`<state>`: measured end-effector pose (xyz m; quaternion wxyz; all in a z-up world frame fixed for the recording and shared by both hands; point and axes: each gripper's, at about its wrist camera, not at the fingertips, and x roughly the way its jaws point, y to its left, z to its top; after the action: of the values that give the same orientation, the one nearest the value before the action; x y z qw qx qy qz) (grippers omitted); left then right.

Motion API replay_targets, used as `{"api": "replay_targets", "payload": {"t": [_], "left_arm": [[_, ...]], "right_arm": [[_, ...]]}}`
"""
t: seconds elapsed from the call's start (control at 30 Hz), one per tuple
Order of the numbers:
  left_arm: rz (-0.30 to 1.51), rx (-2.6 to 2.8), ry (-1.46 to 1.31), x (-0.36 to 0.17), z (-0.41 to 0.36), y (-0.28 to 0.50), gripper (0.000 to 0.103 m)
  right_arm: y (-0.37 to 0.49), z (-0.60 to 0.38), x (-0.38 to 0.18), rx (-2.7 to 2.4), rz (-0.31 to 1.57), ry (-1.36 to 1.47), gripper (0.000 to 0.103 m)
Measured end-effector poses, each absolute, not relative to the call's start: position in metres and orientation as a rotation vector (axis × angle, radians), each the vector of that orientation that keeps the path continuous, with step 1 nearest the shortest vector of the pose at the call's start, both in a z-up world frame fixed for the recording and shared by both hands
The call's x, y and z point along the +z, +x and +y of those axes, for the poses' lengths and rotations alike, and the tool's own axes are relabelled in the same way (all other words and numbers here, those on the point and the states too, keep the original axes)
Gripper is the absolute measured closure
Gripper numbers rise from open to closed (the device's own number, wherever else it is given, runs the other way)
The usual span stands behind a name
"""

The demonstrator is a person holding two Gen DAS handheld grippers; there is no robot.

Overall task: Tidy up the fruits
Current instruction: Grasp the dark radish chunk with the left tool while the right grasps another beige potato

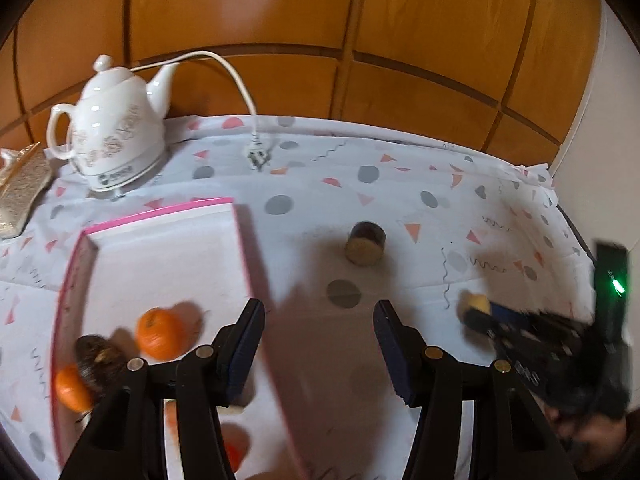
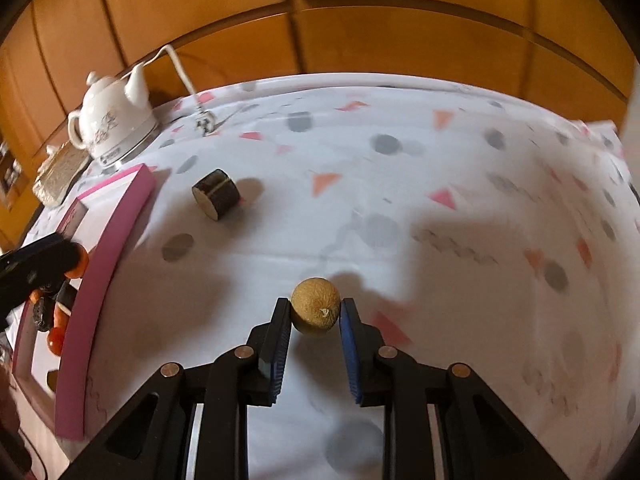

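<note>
a white teapot (image 1: 114, 132) stands at the patterned tablecloth's (image 1: 400, 200) far left corner, a plug (image 1: 256, 156) just right of it.

L hand-held gripper (image 1: 320, 316) agape, R hand-held gripper (image 2: 314, 312) clamped.

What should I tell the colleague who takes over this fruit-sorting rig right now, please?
Left gripper: open, holding nothing, hovering by the right wall of the pink box.
Right gripper: shut on a round tan-brown fruit, over the tablecloth, right of the box.
Done: several orange fruits, such as one, and a dark fruit lie inside the box.
Left: bring the held fruit to the box, then the dark cylindrical piece lying loose on the cloth.
Kettle stands behind the box.
</note>
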<state>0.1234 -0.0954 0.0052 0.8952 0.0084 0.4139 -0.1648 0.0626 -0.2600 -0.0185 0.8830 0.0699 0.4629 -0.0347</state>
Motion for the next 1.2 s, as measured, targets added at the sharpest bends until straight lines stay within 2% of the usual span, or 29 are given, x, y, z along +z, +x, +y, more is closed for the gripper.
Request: {"api": "replay_targets", "payload": {"t": [0.53,0.93,0.97,1.07,1.2], "left_arm": [[0.932,-0.538,0.117,-0.033,-0.198,0.163,0.043],[0.957,-0.623,0.171,-0.052,-0.252,0.163,0.044],[0.965,-0.631,0.172,-0.055,-0.256,0.163,0.046],[0.957,-0.638,0.186,-0.057,-0.262,0.160,0.066],[0.951,-0.646,0.151,-0.055,-0.250,0.157,0.066]], "right_arm": [[0.032,-0.298,-0.016,-0.153,0.940,0.200,0.078],[0.019,-0.312,-0.023,-0.206,0.941,0.211,0.078],[0.018,-0.314,-0.022,-0.211,0.941,0.212,0.078],[0.016,-0.318,-0.025,-0.218,0.949,0.212,0.078],[0.015,-0.319,-0.025,-0.214,0.940,0.223,0.078]]}}
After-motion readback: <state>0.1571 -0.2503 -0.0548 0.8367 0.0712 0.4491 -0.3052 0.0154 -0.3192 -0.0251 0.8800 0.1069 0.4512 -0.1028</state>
